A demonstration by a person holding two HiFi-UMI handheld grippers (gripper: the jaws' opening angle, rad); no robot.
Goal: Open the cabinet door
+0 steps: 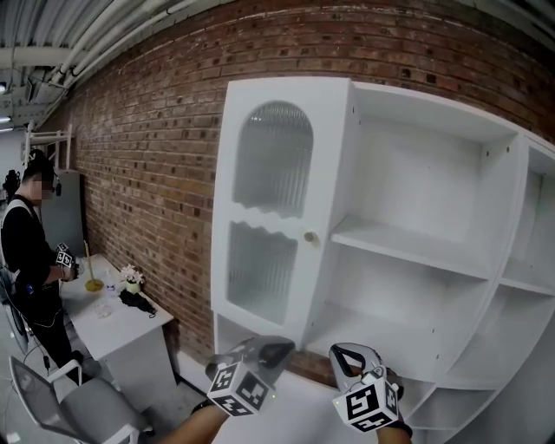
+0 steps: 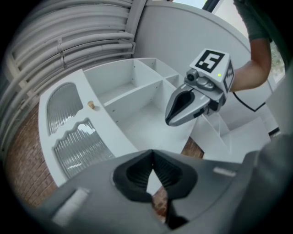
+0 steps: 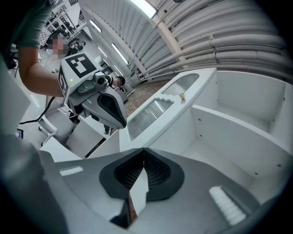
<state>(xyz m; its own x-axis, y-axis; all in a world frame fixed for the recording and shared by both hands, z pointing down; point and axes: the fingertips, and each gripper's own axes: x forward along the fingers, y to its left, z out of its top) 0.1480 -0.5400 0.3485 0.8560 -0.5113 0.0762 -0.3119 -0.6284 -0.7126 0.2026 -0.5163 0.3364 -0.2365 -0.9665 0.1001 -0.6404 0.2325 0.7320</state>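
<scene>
**Head view.** A tall white wooden cabinet [image 1: 434, 260] stands against a red brick wall [image 1: 147, 156]. Its arched white door with two ribbed-glass panes [image 1: 269, 208] is at the cabinet's left edge. A small round brass knob [image 1: 310, 237] sits at the door's right edge, at mid-height. Bare white shelves fill the rest of the cabinet. Whether the door lies flat on its frame or stands swung out cannot be told. Only this view shows the room's left side, where a person in black [image 1: 26, 251] stands at a grey tabletop [image 1: 121, 325] carrying a small potted flower [image 1: 132, 277]. The left gripper [image 1: 282, 349] and the right gripper [image 1: 351, 355] hover side by side below the door, well apart from the knob.

**Left gripper view.** Grey ceiling pipes [image 2: 82, 41] show, which the head view barely shows. The door [image 2: 73, 132] lies left, with its knob [image 2: 91, 105] beside the open shelves. The left gripper's [image 2: 152, 151] jaws are pressed together on nothing. The right gripper [image 2: 170, 119] hangs ahead.

**Right gripper view.** The room behind is lit by long ceiling lights [image 3: 146, 7]. The door [image 3: 160, 107] and knob [image 3: 182, 96] lie ahead. The right gripper's [image 3: 144, 150] jaws meet at their tips, empty. The left gripper [image 3: 120, 121] hangs just left.
</scene>
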